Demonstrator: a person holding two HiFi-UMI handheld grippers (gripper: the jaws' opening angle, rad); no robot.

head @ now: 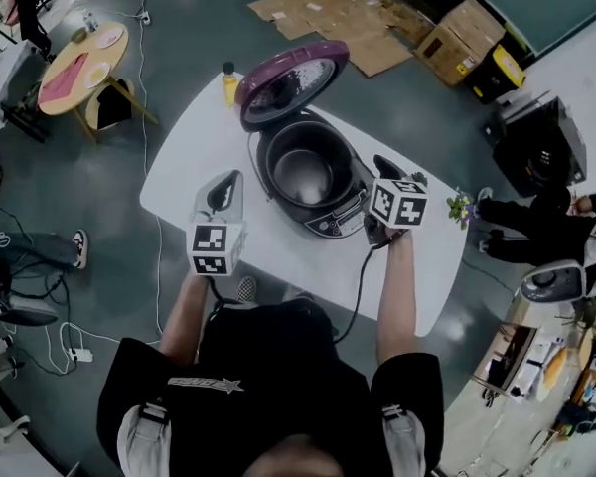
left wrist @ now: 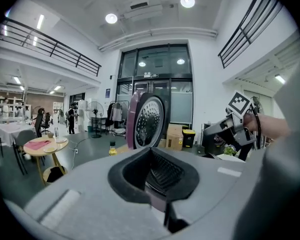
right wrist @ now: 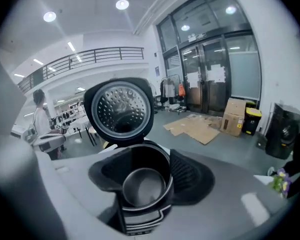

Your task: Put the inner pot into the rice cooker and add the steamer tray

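Silver inner pot [head: 300,175] sits inside the open-lidded rice cooker [head: 330,219] on a white table [head: 189,157]; the left gripper [head: 224,189] hovers beside it clenched and empty, the right gripper [head: 384,170] spread wide, holding nothing.

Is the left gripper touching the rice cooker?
Apart. The head view shows bare white table between the left gripper and the rice cooker.

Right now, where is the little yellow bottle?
In the head view, the yellow bottle stands on the white table, just left of the cooker's open lid.
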